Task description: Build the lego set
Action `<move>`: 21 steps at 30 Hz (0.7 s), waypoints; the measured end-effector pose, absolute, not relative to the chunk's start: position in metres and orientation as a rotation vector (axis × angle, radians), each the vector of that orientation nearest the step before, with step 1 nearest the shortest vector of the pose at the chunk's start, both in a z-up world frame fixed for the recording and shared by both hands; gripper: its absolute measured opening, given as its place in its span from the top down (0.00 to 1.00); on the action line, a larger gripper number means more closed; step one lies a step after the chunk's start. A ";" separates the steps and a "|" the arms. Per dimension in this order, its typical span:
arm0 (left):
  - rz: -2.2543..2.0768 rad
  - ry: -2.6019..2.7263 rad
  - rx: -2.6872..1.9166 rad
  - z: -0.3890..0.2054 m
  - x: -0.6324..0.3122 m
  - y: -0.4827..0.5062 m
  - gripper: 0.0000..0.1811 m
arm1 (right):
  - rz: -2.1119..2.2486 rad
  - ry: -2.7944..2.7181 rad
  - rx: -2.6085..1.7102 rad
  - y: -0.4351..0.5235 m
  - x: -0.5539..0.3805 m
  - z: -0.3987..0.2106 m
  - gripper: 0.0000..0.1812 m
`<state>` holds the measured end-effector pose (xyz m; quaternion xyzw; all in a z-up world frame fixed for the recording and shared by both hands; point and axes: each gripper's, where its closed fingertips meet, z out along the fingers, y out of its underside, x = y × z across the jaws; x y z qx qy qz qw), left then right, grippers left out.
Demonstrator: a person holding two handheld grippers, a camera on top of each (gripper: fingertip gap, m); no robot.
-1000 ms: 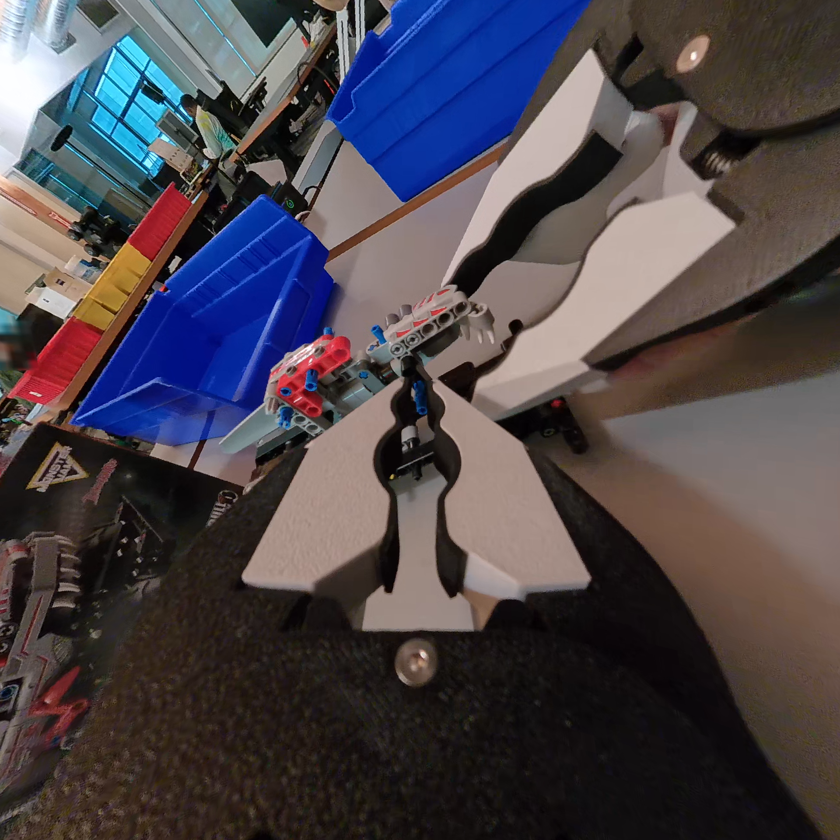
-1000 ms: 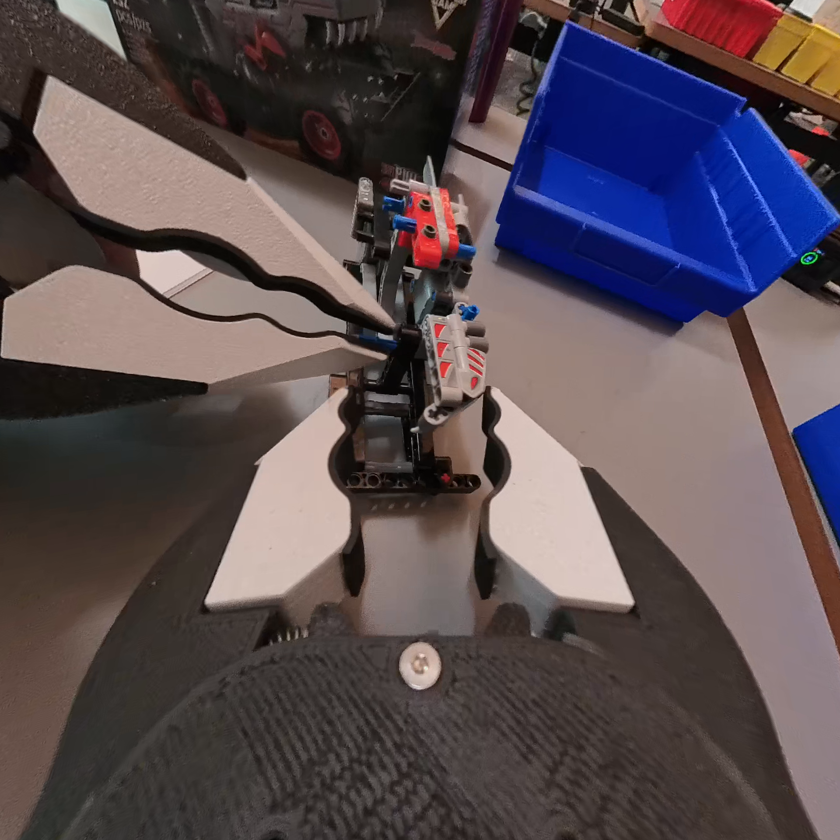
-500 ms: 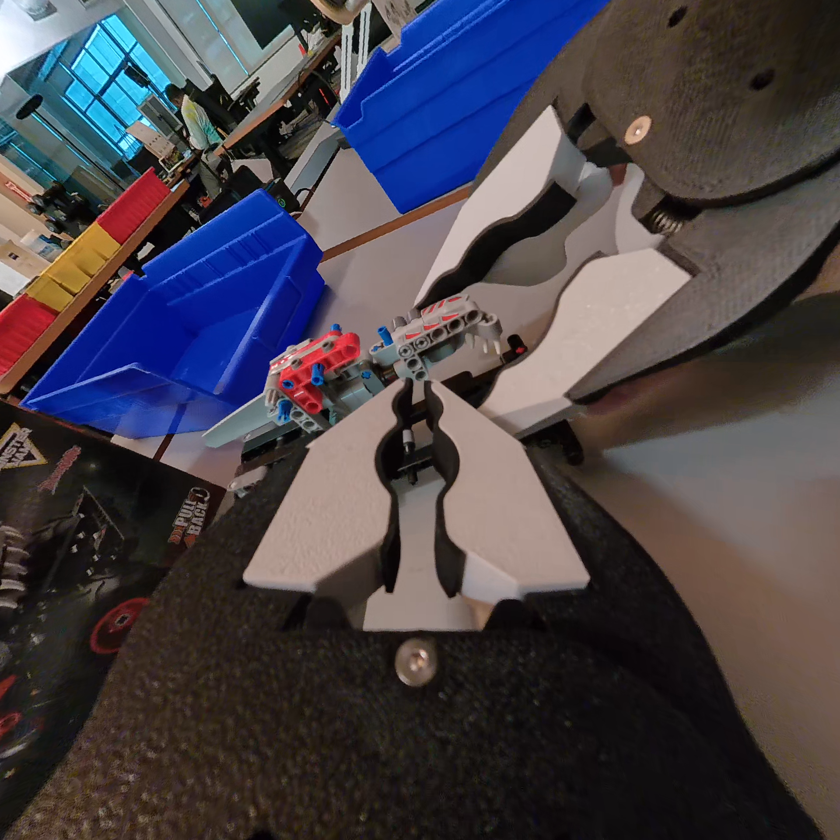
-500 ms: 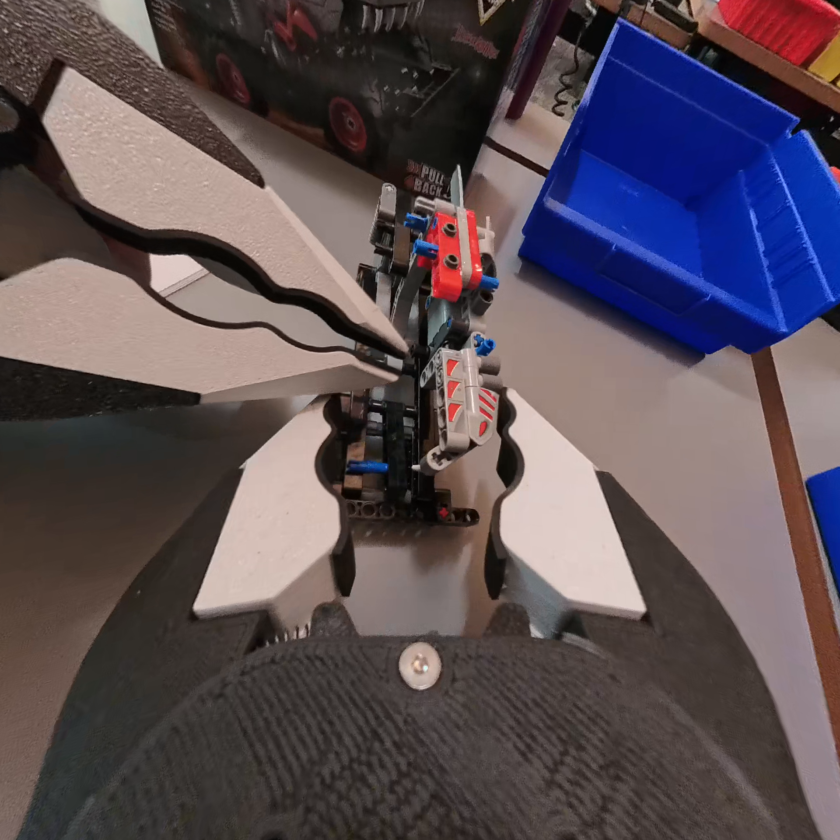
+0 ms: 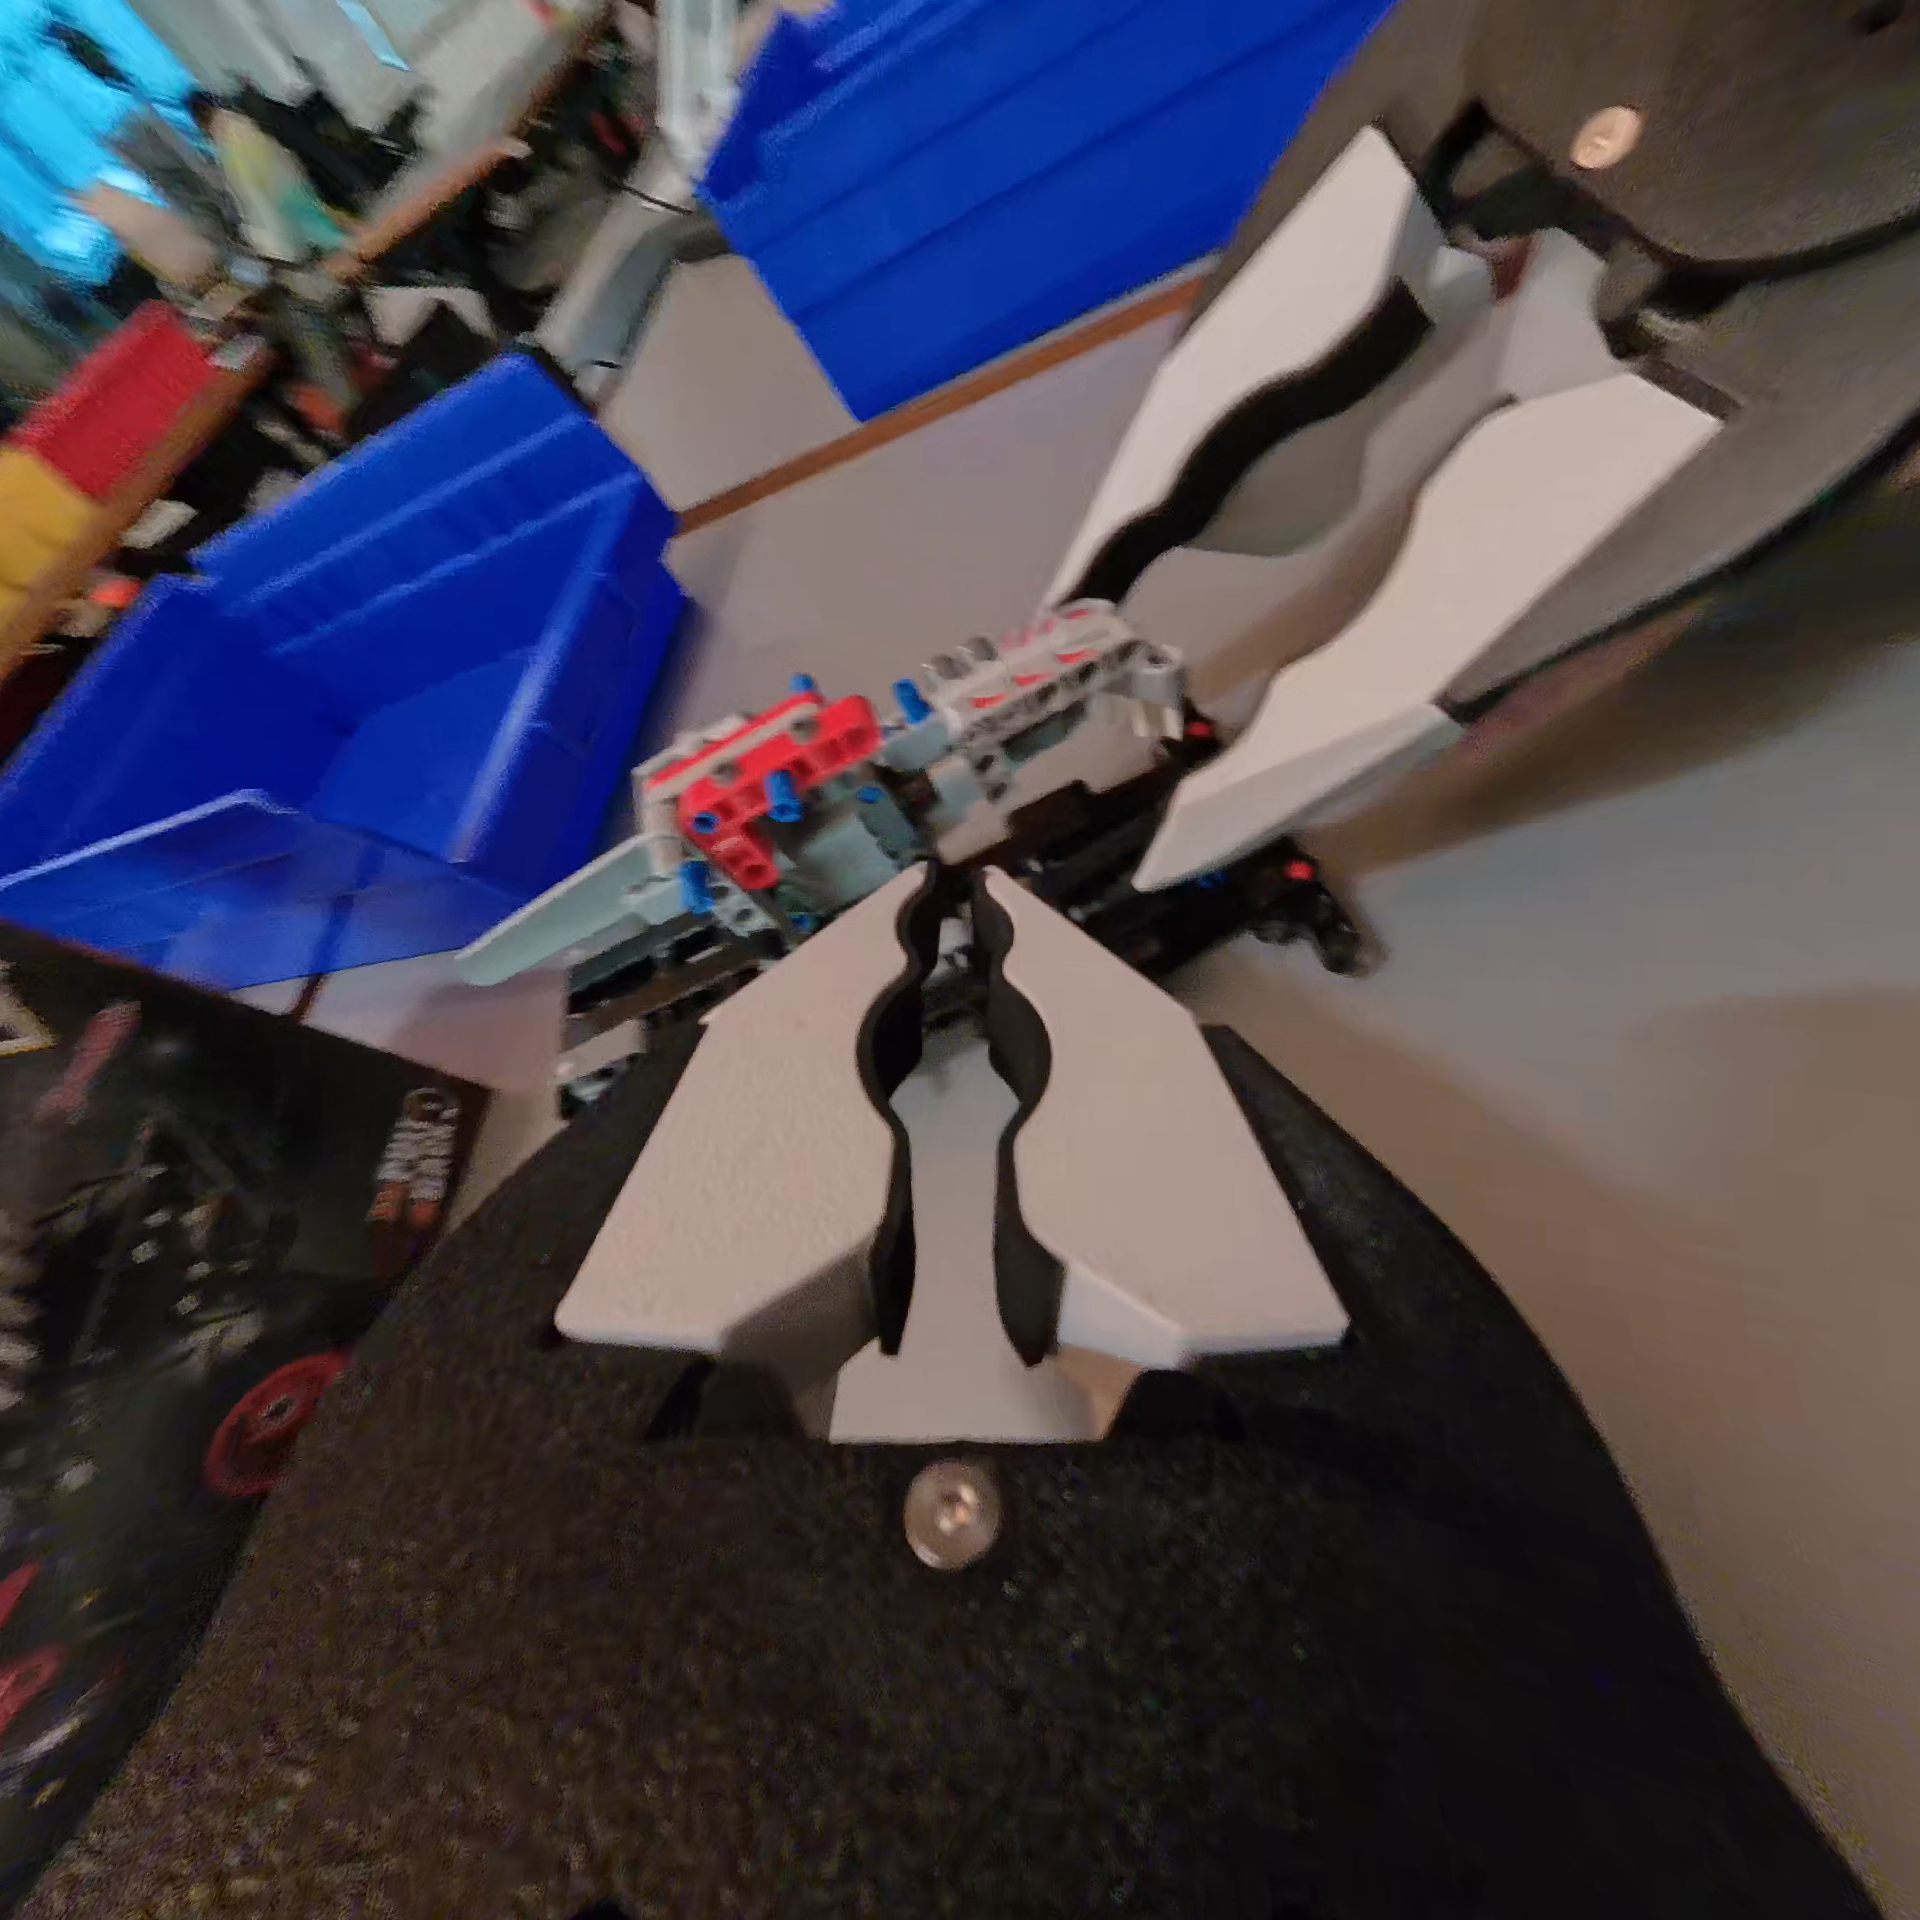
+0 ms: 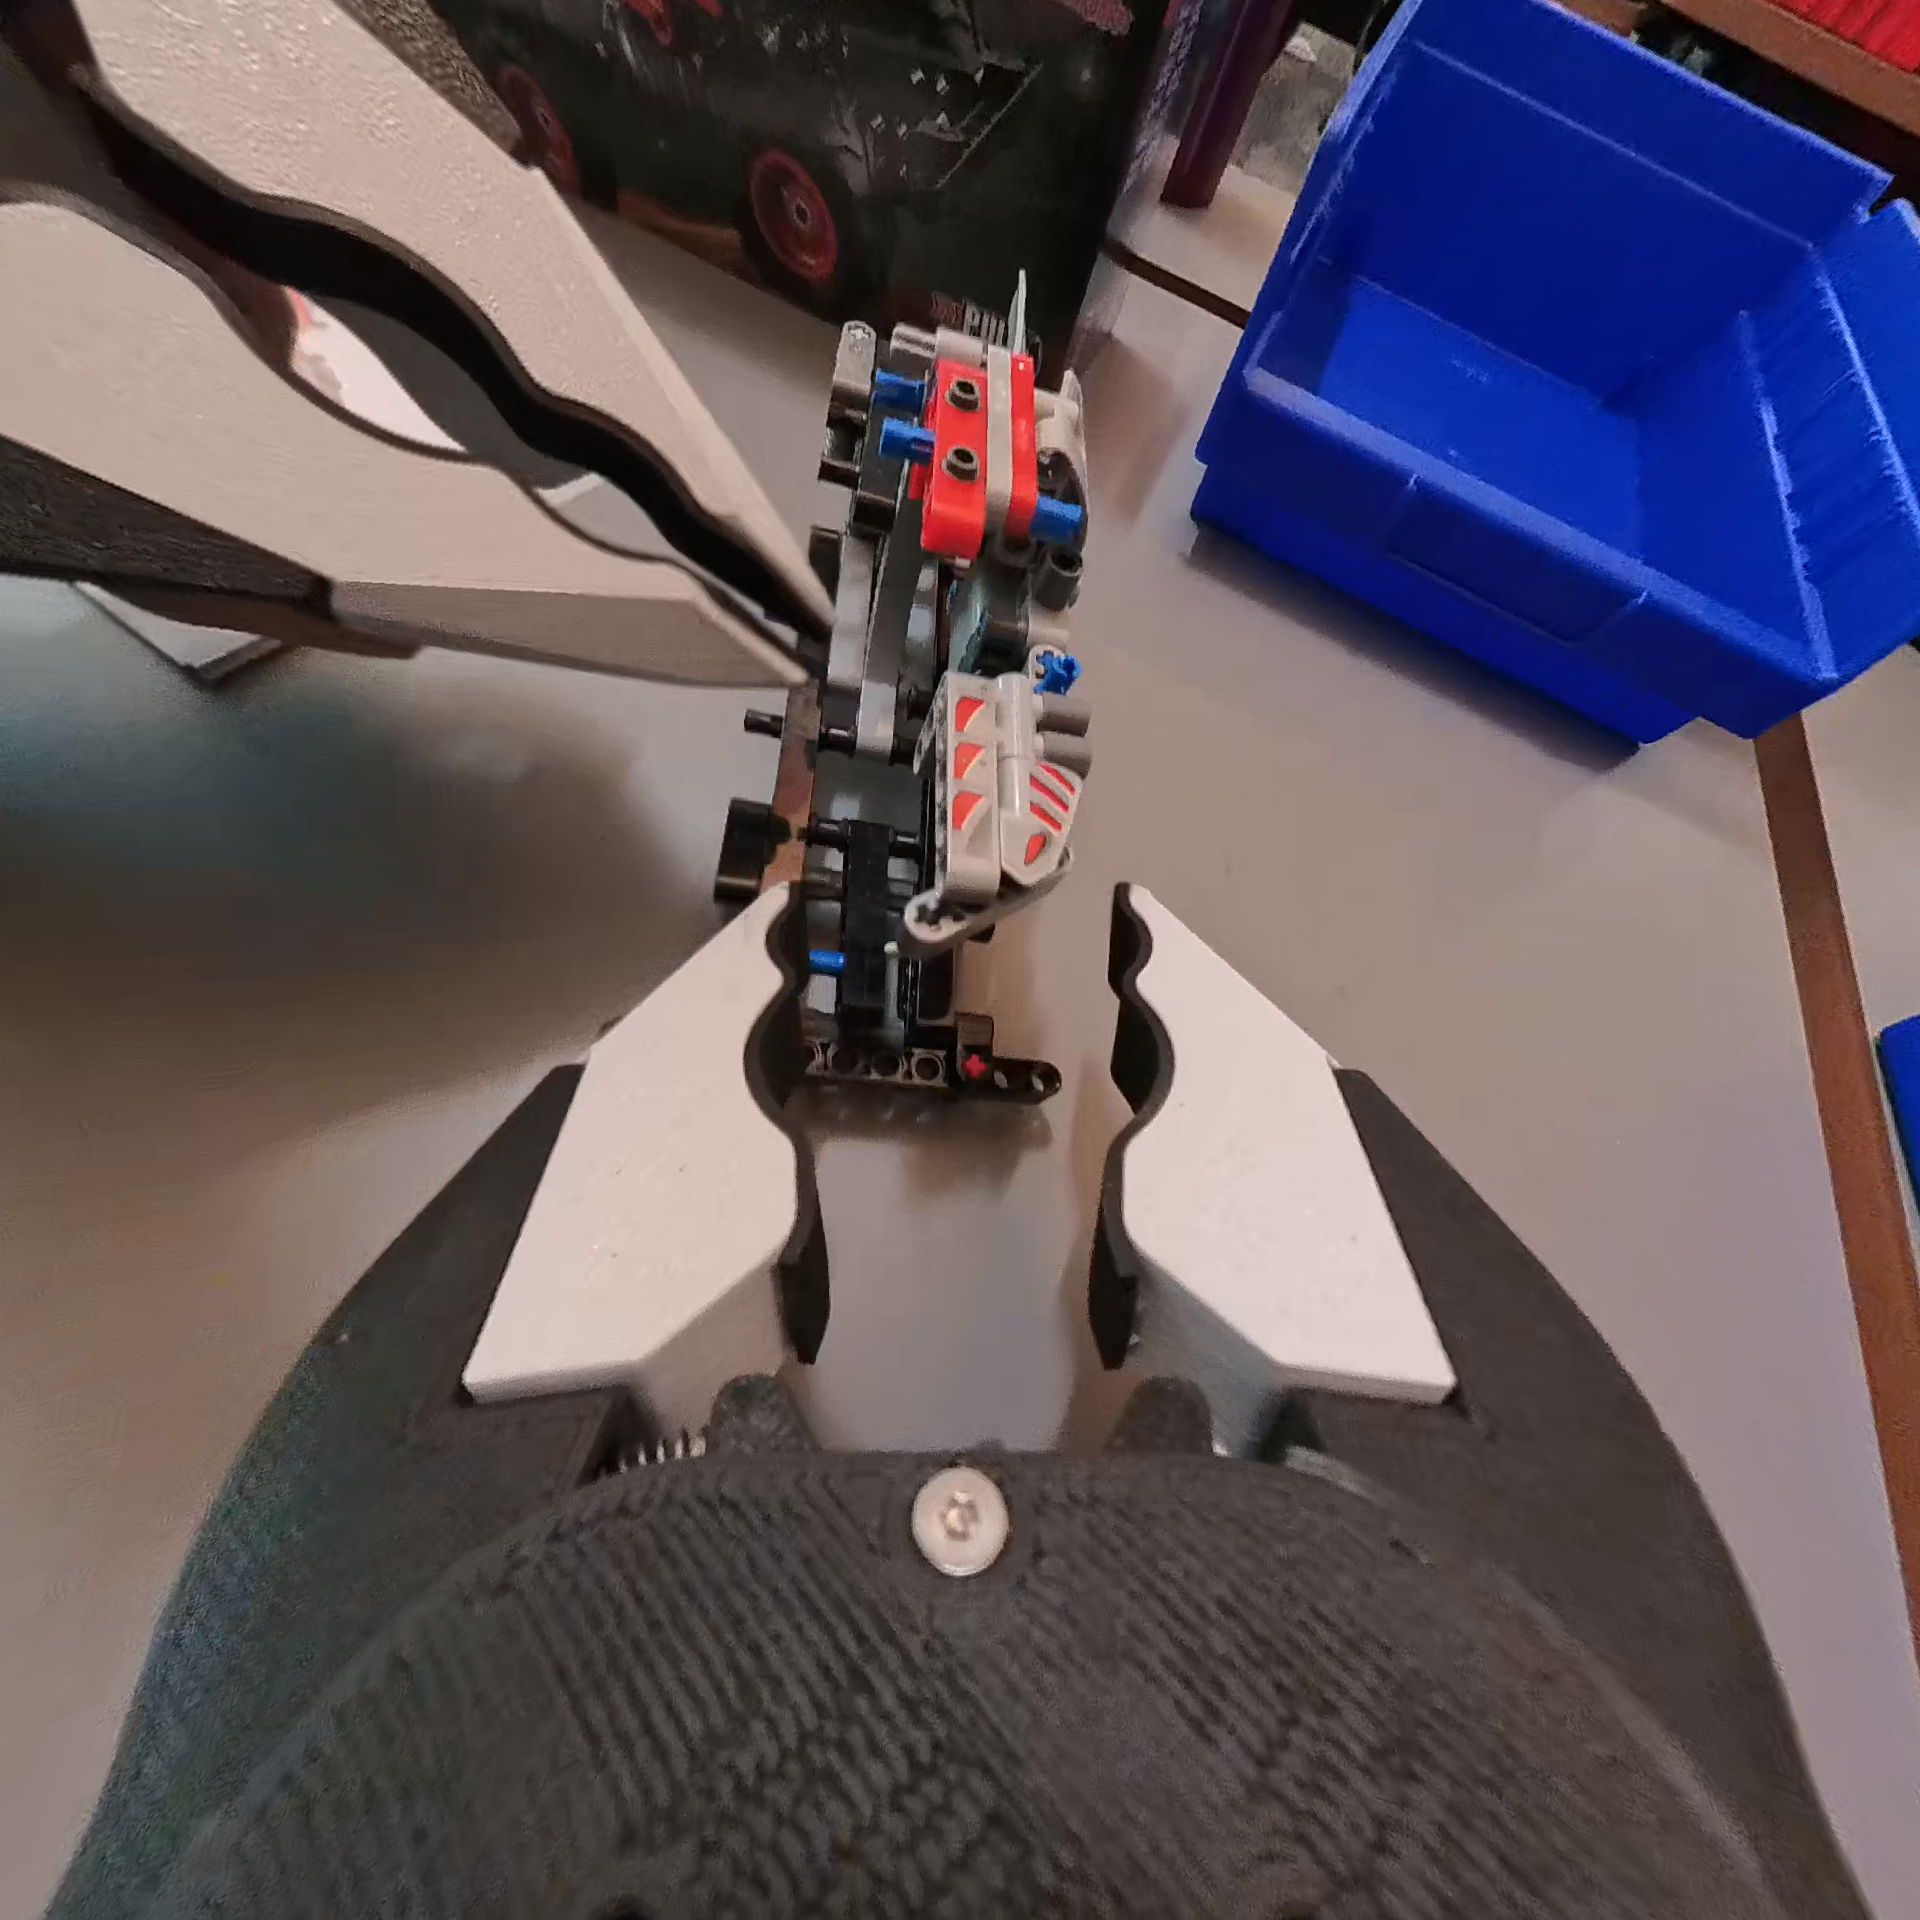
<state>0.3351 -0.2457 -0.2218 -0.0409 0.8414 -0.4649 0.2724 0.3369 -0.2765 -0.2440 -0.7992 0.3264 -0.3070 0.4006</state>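
— Two grippers, one model. Where do yours stand?

— My left gripper (image 5: 951,894) has its jaws nearly together, tips hard against the side of the lego model (image 6: 935,727). Whether a small pin sits pinched between them I cannot tell; the left wrist view is blurred there. My right gripper (image 6: 951,914) has its jaws wide apart, straddling the near end of the model and gripping nothing; its left finger (image 6: 665,1122) is at or just beside the black frame, the other clear of it.

— And the model?

— Resting on the grey worktop (image 6: 1351,935), narrow and standing on edge, red block (image 6: 977,457) at the far end, grey-and-red panel (image 6: 1003,769) nearer me.

— What worries you?

— I judge the left is pressing sideways. With my right jaws open, nothing braces the model, so a push could slide or tip it towards the blue bin (image 6: 1558,416). A skewed push might also pop the panel loose.

— Anything behind?

— The dark set box (image 6: 831,135), close by but apart.
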 end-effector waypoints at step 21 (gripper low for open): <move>-1.300 2.585 -0.284 -0.252 0.302 -0.268 0.91 | -0.614 0.850 -2.120 -0.297 0.307 -0.252 0.70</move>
